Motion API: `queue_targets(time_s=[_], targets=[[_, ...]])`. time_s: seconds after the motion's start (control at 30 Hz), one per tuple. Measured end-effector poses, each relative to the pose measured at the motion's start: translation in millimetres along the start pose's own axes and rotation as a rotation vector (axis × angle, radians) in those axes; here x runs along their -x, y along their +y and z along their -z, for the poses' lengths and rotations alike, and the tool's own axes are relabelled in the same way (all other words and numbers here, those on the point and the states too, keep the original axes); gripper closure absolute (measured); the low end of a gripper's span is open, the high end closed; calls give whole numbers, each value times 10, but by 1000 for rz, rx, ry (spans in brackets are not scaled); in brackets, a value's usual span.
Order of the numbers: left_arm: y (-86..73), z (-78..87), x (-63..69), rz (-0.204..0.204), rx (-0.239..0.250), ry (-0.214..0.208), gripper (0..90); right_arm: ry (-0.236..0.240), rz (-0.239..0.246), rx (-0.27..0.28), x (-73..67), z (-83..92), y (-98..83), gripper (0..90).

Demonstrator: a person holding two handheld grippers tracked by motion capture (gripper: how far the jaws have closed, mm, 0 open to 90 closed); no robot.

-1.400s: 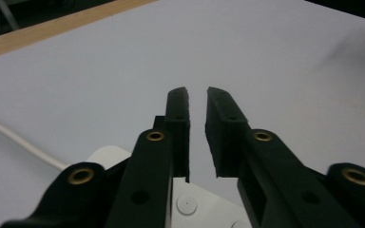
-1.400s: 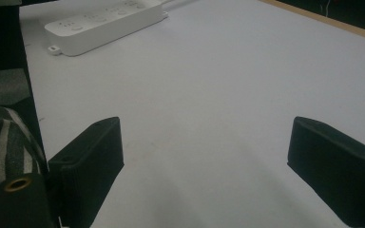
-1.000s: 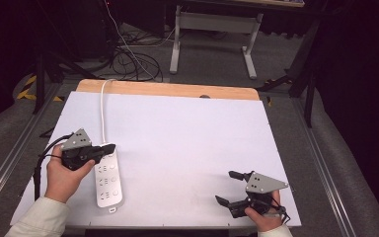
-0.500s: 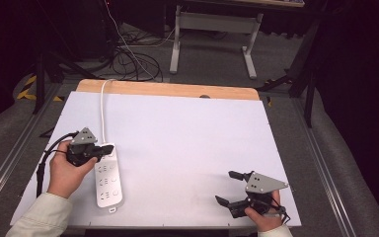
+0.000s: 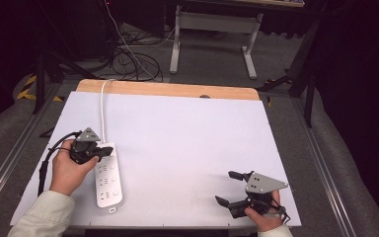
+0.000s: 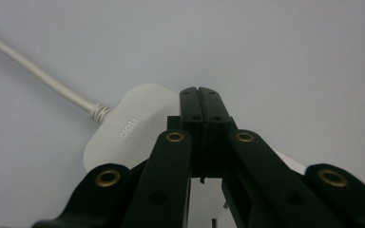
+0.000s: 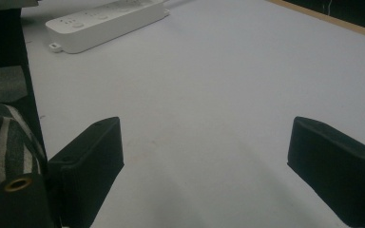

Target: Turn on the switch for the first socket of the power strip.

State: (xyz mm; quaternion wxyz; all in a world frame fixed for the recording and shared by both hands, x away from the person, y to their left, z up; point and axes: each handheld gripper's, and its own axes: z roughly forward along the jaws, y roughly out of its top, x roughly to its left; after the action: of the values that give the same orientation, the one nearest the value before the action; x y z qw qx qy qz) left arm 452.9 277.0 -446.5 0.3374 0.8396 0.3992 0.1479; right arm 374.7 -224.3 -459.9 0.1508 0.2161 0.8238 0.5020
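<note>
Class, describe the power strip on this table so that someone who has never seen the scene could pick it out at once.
Start at the white table with the wooden strip along its far edge. Near its left side lies the white power strip, long and narrow, its white cord running off over the far edge. The shut left gripper is over its cord end; it is the one loose item on the tabletop.

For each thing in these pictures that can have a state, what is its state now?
White plastic power strip: flat on the table, sockets empty, cable attached.
White round cable: runs off the far table edge.
Left tongs: shut, empty, over the strip's cable end.
Right tongs: open, empty.
</note>
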Motion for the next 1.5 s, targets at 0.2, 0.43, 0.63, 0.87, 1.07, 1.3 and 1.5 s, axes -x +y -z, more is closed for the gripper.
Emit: queue_targets(time_s=[0.2,0.43,0.63,0.87,1.07,1.3,1.5], targets=[[1,-52,-11,8,-30,2,900,1,1,-2,0,-2,-1,120],[3,-68,-8,7,-36,14,900,5,2,-4,1,-6,-4,120],[-9,-71,-10,9,-26,15,900,4,4,-4,-1,-4,-5,120],[-18,-72,-18,13,-24,8,900,4,4,-5,-1,-3,-6,120],[-18,-76,-17,8,-24,9,900,4,3,-4,-4,-3,-5,120],[-28,-80,-30,12,-18,5,900,4,3,-5,-6,-3,-5,120],[-28,-95,-30,14,-10,-5,900,4,4,-6,-6,-4,-5,120]])
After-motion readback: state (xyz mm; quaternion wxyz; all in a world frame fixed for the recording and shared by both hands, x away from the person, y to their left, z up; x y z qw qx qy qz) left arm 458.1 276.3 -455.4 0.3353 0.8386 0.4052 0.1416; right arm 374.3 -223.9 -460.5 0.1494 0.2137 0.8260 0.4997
